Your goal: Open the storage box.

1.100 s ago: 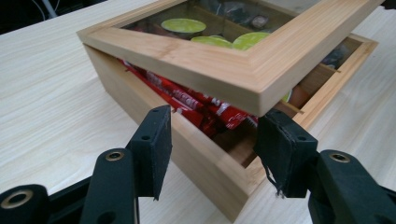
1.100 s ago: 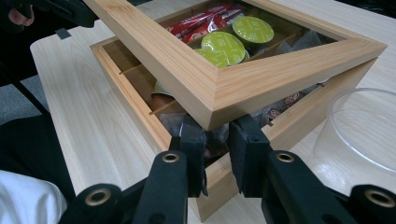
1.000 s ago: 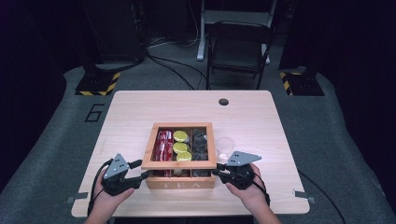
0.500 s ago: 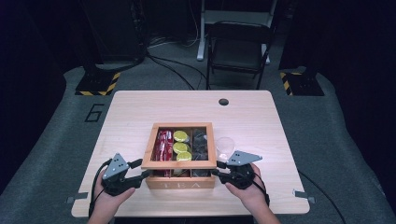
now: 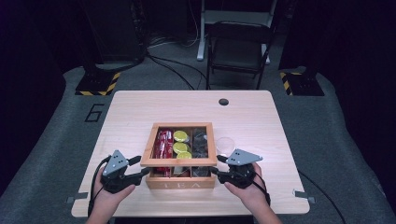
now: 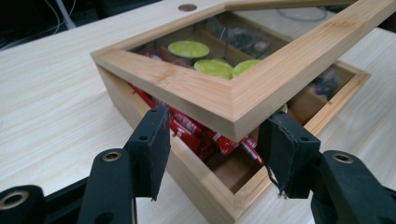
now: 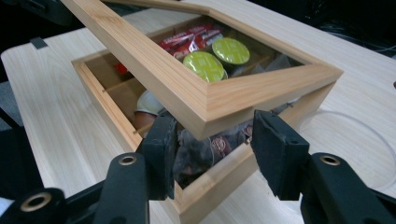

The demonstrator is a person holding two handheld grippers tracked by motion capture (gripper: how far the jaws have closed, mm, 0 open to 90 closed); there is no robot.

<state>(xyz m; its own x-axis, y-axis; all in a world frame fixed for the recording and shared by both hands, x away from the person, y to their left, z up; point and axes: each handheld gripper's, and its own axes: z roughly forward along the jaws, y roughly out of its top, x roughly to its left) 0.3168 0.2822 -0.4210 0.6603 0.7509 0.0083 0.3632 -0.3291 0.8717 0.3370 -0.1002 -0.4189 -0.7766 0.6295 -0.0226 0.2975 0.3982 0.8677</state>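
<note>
My grippers: left gripper (image 6: 212,144) and right gripper (image 7: 215,149) both gaping, jaws astride the lid (image 5: 178,161) corners, unclamped
Tea box (image 5: 180,179): near table (image 5: 140,112) edge, lid propped ajar
Risk: unclamped lid could slip off a jaw and slam
Change: lid raised slightly since a second ago

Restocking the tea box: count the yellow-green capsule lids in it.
3 visible through the lid: one at the back of the middle compartment, one before it, one nearest the raised frame. More may hide beneath.
</note>
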